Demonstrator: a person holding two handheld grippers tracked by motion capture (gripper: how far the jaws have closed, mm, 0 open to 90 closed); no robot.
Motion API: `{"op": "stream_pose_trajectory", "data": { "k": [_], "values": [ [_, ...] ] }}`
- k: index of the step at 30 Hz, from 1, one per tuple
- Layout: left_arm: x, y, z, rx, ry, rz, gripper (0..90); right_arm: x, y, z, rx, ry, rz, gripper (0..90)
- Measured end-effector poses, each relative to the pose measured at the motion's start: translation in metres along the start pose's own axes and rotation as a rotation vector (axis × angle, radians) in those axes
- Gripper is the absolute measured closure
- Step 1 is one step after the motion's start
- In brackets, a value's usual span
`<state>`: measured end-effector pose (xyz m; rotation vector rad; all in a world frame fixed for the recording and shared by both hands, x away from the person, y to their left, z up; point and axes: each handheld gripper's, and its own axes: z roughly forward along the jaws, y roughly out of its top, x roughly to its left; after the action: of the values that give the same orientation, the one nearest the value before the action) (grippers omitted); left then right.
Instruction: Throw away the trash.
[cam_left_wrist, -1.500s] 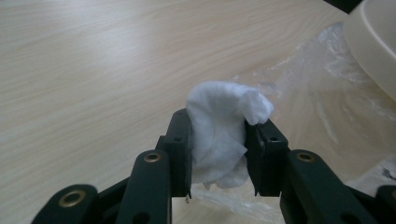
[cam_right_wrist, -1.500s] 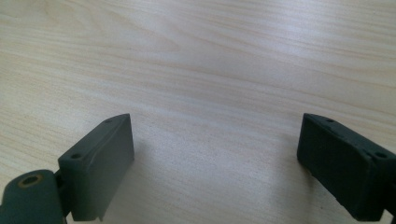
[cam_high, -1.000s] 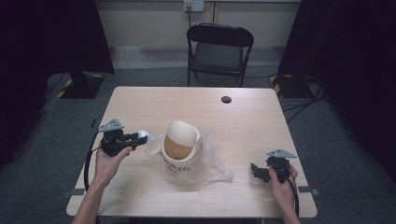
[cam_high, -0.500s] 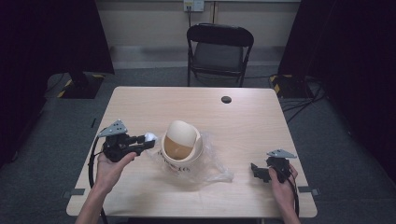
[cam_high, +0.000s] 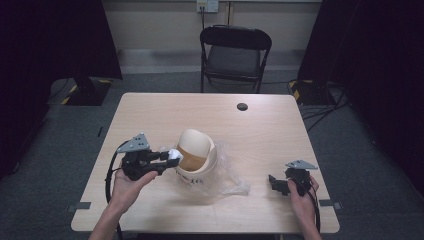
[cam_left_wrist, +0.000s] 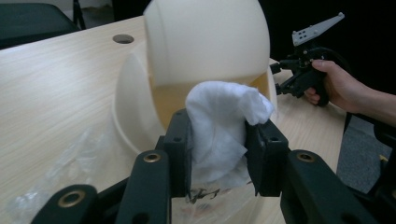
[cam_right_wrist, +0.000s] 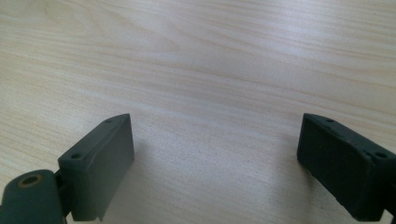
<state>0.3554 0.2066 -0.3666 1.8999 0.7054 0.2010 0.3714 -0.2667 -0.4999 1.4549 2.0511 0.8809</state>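
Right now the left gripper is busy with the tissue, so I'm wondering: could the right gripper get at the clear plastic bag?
Probably yes. The right gripper is open, holds nothing, and bare table lies between it and the nearest edge of the plastic bag. Nothing stands in between.

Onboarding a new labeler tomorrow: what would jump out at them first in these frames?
The cream dome-shaped container, tipped on crinkled clear plastic wrap at mid-table, draws the eye first. Next, the left gripper, shut on a wad of white tissue right at the container's opening. The right gripper rests open near the table's front right edge, with bare wood between its jaws.
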Motion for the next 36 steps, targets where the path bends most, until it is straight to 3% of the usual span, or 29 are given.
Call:
{"op": "stream_pose_trajectory", "data": {
  "k": [6,8,11,16,19,24,30,36],
  "values": [
    [-0.002,0.007,0.016,0.018,-0.036,0.011,64.6,0.000,0.000,0.000,0.000,0.000,0.000,10.2],
    [-0.003,0.010,0.021,0.032,-0.016,0.023,64.6,0.000,0.000,0.000,0.000,0.000,0.000,10.2],
    [-0.002,0.011,0.027,0.036,-0.026,0.016,64.6,0.000,0.000,0.000,0.000,0.000,0.000,10.2],
    [0.002,0.009,0.035,0.054,-0.008,0.009,64.4,0.000,0.000,0.000,0.000,0.000,0.000,10.2],
    [0.002,0.008,0.042,0.084,0.028,0.028,64.2,0.000,0.000,0.000,0.000,0.000,0.000,10.2],
    [0.001,0.008,0.048,0.105,0.037,0.050,62.4,0.000,0.000,0.000,0.000,0.000,0.000,10.2],
    [0.001,0.007,0.055,0.122,0.020,0.039,61.7,0.000,0.000,0.000,0.000,0.000,0.000,10.2],
    [-0.002,0.009,0.061,0.146,0.052,0.058,58.6,0.000,0.000,0.000,0.000,0.000,0.000,10.2]
  ]
}}
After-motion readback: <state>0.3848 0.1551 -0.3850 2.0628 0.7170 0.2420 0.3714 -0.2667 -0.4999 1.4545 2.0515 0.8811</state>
